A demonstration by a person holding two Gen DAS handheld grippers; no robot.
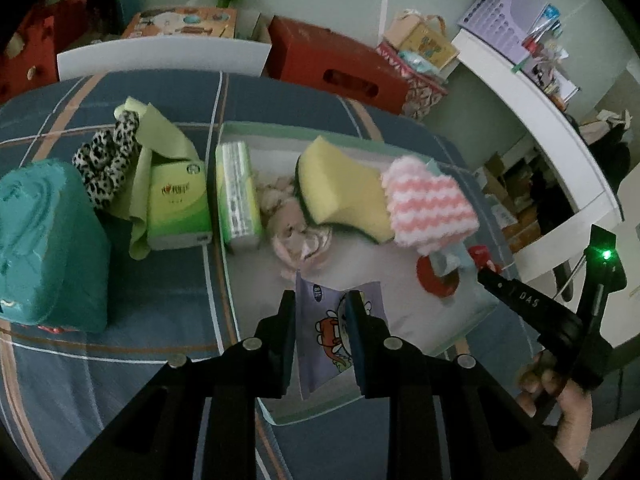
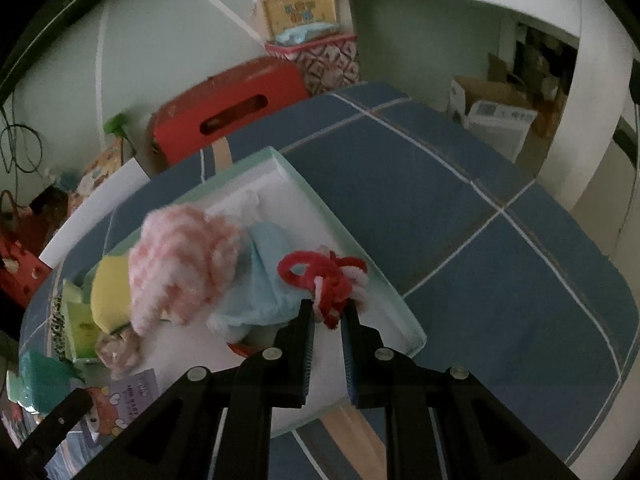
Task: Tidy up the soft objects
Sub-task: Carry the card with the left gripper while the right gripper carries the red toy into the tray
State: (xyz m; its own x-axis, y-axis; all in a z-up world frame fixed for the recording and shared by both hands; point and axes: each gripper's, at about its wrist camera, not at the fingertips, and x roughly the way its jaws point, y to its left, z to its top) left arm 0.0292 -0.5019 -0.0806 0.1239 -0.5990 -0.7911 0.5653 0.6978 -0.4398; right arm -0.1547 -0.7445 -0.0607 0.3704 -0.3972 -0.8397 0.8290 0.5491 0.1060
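Note:
A shallow white tray with a mint rim lies on the blue checked bedspread. My left gripper is shut on a purple cartoon tissue pack, held over the tray's near end. My right gripper is shut on a red and white fuzzy wire piece, low over the tray's right side. That gripper also shows in the left wrist view. In the tray lie a green tissue pack, a yellow sponge, a pink striped fluffy cloth, a beige scrunchie and a red ring.
Left of the tray on the bed are a green tissue box, a green cloth, a leopard scrunchie and a teal pouch. A red box stands beyond the bed. A person's hand holds the right gripper's handle.

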